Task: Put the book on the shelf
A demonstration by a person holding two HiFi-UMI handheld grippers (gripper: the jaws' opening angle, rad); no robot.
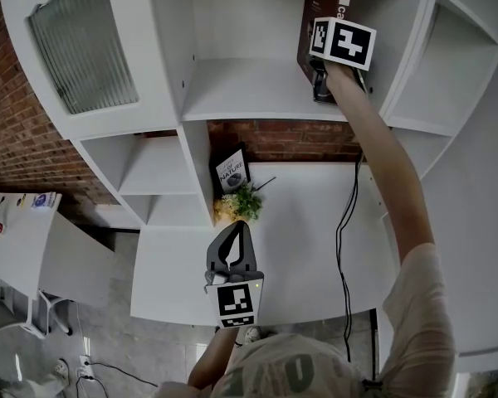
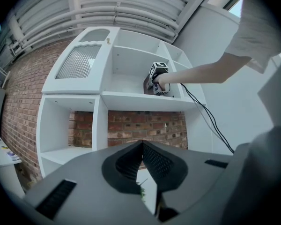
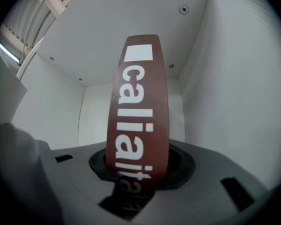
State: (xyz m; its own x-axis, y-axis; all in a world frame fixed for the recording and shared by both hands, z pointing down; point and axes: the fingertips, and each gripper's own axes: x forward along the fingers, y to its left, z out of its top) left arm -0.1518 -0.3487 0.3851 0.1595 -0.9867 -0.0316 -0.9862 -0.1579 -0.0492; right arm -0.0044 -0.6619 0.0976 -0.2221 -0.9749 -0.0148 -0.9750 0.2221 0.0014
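I'm holding the book upright, pinched in my right claw, above the shelf board; setting down and letting go seems next.

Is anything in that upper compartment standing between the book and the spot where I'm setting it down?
Nothing visible does. The right gripper holds the brown book inside the upper compartment, and no other object shows in it. Only the compartment's side wall stands close beside the book.
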